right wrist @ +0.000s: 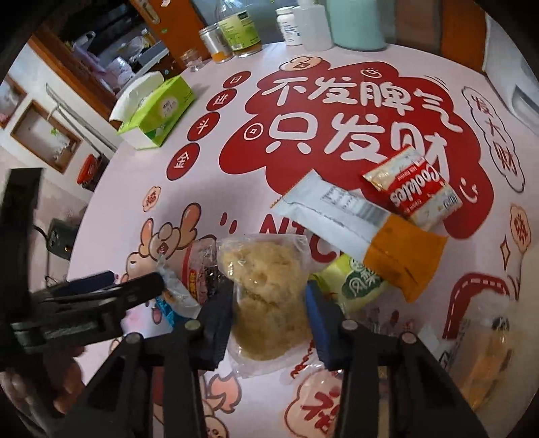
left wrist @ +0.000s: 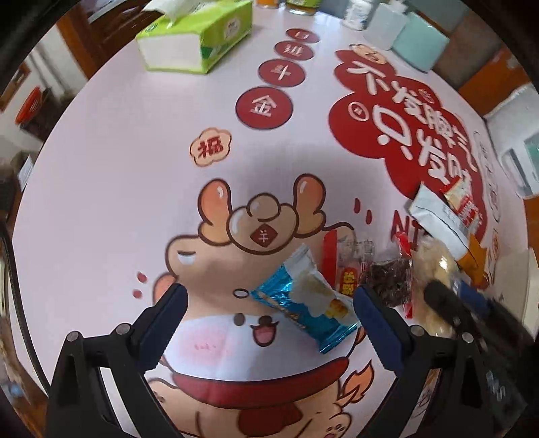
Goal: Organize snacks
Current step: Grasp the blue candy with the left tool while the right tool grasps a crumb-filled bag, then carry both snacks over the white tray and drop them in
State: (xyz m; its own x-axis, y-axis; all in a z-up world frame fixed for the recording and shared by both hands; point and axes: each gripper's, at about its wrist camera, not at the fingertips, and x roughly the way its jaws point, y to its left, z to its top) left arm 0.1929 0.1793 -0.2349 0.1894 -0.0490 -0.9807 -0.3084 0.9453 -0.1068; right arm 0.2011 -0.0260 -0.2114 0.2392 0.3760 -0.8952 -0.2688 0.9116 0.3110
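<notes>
The right gripper (right wrist: 269,323), low in the middle of its own view, has its blue pads (right wrist: 219,323) pressed against both sides of a clear bag (right wrist: 266,286) of pale yellow crisps, so it is clamped on that bag; the bag lies on the table (right wrist: 111,202) and reaches up past the fingertips toward the frame centre. The left gripper (left wrist: 269,303) stands wide apart at the bottom of its view, holding nothing; a blue packet (left wrist: 303,300) lies between its fingers, tilted, with its lower right end just beside the right finger, though whether they touch I cannot tell. To the right of the blue packet sit a red-edged clear packet (left wrist: 347,262) and a dark packet (left wrist: 390,279), close together, and past them the clear bag shows again with the right gripper on it. In the right view, the left gripper enters from the left edge, with a hand (right wrist: 57,384) blurred in the lower left corner. Right of the clear bag lies a green packet (right wrist: 357,286), partly under a white-and-orange packet (right wrist: 353,229), whose far side is overlapped by a red cookie packet (right wrist: 414,188) in the centre right. A green tissue box (right wrist: 155,111) stands well apart in the upper left, and bottles and jars (right wrist: 235,30) line the top edge of the table.
</notes>
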